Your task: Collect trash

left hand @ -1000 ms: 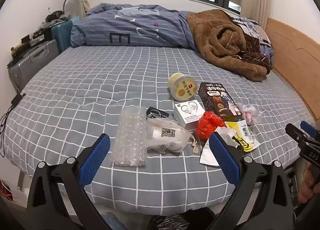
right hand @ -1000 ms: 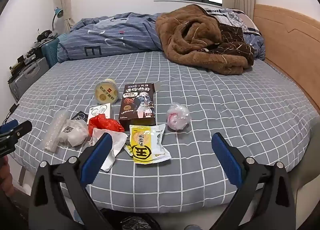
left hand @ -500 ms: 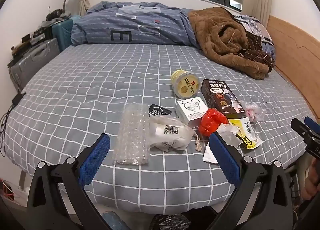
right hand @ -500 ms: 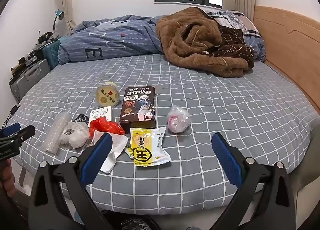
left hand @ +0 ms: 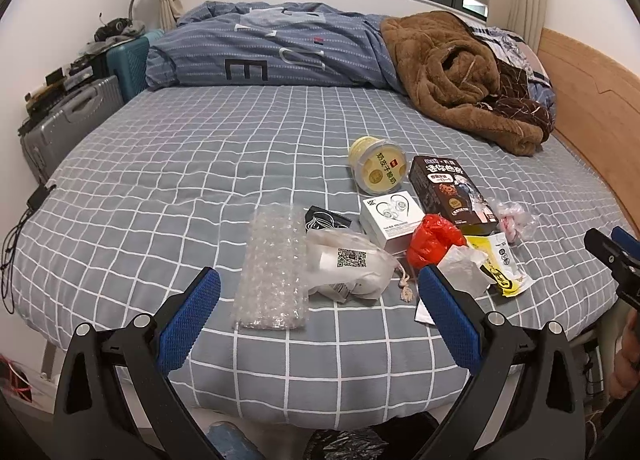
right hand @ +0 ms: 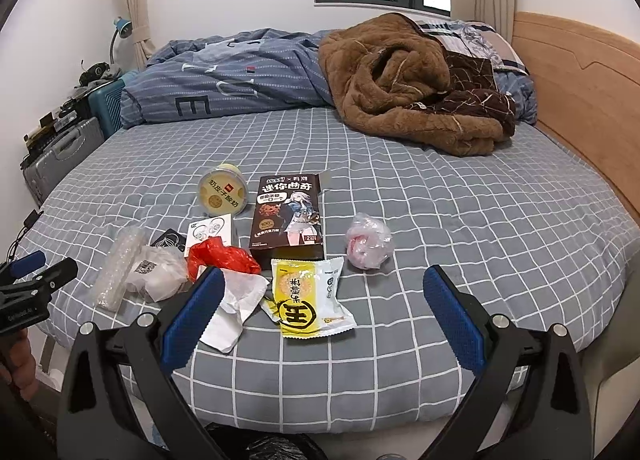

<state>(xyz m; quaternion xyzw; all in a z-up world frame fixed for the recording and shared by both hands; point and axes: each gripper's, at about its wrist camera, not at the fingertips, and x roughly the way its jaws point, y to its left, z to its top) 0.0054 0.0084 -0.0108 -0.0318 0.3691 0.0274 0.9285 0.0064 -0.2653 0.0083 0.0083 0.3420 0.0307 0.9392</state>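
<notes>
Trash lies on the grey checked bed: a bubble wrap sheet, a clear bag with a QR label, a red plastic bag, white paper, a yellow snack wrapper, a dark cookie box, a yellow cup, a white earphone box and a crumpled pink-white wrapper. My left gripper is open and empty, above the bed's near edge before the bubble wrap. My right gripper is open and empty, before the yellow wrapper.
A brown blanket and a blue duvet are piled at the far side. A wooden headboard runs along the right. Suitcases stand left of the bed. A black bag sits on the floor below the grippers.
Both grippers have risen and drawn slightly nearer the bed, so the trash sits a little lower in each view. Nothing on the bed has moved.
</notes>
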